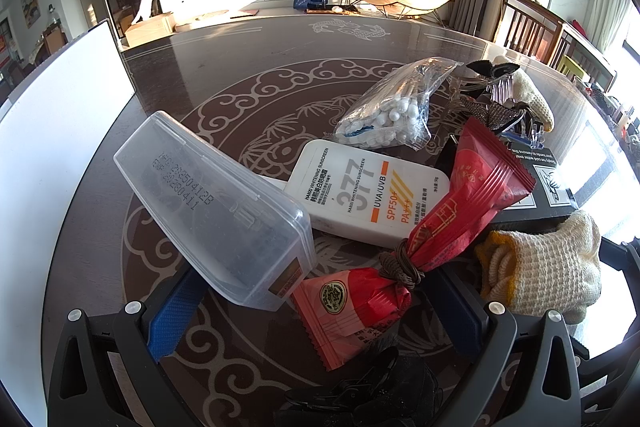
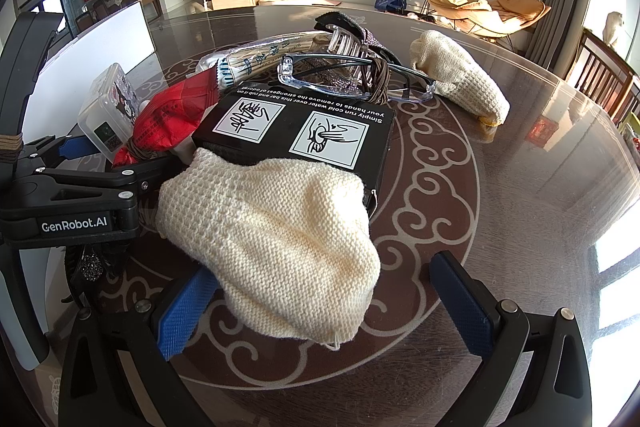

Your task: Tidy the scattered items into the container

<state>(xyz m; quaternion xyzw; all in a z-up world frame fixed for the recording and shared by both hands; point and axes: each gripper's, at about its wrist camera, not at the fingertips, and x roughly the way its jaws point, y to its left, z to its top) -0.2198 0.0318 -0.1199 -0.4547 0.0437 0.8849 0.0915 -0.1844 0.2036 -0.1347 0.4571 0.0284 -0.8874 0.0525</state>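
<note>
Left wrist view: left gripper (image 1: 316, 311) is spread wide, nothing clamped. Between its fingers lie the near end of a clear box (image 1: 216, 207) and a red packet (image 1: 408, 251) tied at the middle with brown cord. The box tilts, its near end just beside the left blue pad (image 1: 176, 315); contact unclear. Behind them a white sunscreen tube (image 1: 364, 195), then a swab bag (image 1: 396, 111). A cream glove (image 1: 548, 263) sits near right, partly cut off by the right finger. A black box (image 1: 536, 183) is mostly hidden behind the packet. Far right a tangle of glasses and hair clip, hard to separate. Something black at the bottom edge, unidentifiable. A white container (image 1: 52, 155) stands left, only its wall showing; inside hidden.

Right wrist view: right gripper (image 2: 320, 303) is wide open over the near glove (image 2: 276, 239), which drapes onto the black box (image 2: 296, 127); left pad (image 2: 184, 311) seems to touch the glove, right pad is apart. Glasses (image 2: 352, 79) lie beyond the box, a second glove (image 2: 460, 79) far right. The left gripper's body blocks the left side. The table (image 2: 540, 195) is dark and patterned.
</note>
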